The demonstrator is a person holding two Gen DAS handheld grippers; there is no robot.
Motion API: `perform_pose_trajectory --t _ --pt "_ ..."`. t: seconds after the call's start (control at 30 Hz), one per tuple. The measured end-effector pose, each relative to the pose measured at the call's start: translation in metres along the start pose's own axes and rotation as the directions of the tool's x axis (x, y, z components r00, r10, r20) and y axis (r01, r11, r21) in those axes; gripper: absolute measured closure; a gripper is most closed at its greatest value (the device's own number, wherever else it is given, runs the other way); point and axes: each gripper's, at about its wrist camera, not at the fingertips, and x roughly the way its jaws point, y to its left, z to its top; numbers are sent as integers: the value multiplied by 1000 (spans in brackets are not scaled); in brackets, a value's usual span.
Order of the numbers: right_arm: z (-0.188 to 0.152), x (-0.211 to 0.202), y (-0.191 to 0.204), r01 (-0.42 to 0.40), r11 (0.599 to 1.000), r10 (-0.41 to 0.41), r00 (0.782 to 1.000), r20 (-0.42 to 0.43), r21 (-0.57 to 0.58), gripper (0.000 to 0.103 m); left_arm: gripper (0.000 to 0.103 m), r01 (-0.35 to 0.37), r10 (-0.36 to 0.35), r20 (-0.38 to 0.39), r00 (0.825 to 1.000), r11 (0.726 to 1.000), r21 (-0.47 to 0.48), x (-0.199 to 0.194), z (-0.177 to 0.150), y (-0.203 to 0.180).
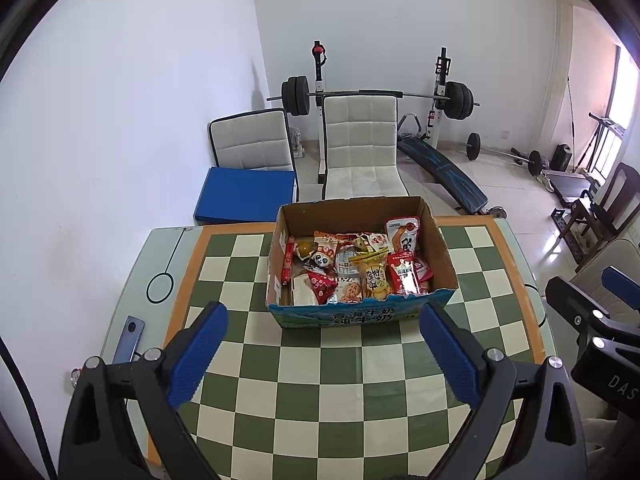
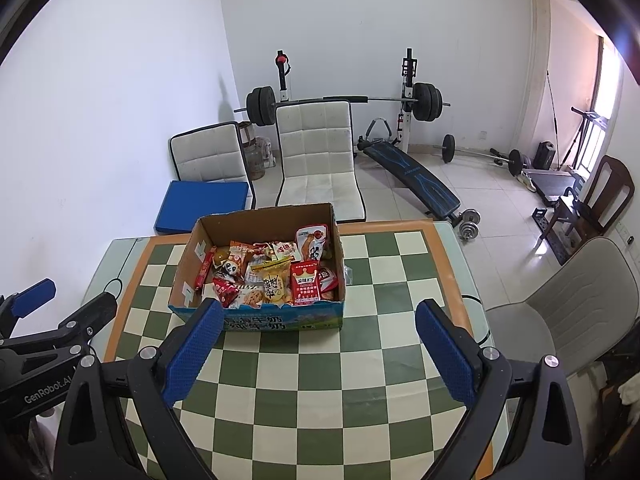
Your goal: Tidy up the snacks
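- An open brown cardboard box with a blue printed front panel (image 1: 352, 316) is seen standing on the green-and-cream chequered tabletop with an orange border (image 1: 320, 380), towards the far middle of the board.
- The assorted foil and plastic snack packets (image 1: 352, 268) are all seen lying inside the box: a red packet with a crown print (image 2: 306, 282) near the front right, a yellow biscuit pouch (image 2: 276, 284) beside it, a small panda-printed packet (image 2: 230, 268) and a red sausage stick (image 2: 202, 270) along the left wall.
- No snack is seen on the bare tabletop.
- The scene is judged to fit two stages alike: snacks gathered into the box as the task would leave them, or a full box from which snacks are to be taken and sorted. The step in hand cannot be settled from this moment.
- The left gripper (image 1: 324, 332) is held above the near part of the table, pointed at the box front; its blue-padded fingers are spread wide and nothing is held between them.
- The right gripper (image 2: 318, 330) is held likewise, just beside the left one, with jaws wide apart and empty, its left finger overlapping the box's front left corner in view.
- A grey phone (image 1: 128, 338) is seen at the table's left edge, well apart from the box.
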Motion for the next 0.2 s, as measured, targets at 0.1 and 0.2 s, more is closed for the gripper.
perform_pose_trajectory --t 0.1,0.2 --pt "0 1 0 1 1000 -1 1000 0 2 4 5 -6 6 3 1000 1000 3 -2 2 2" --pt "0 0 0 2 1000 -2 1000 2 3 4 5 3 -3 9 1000 1000 8 -2 2 2"
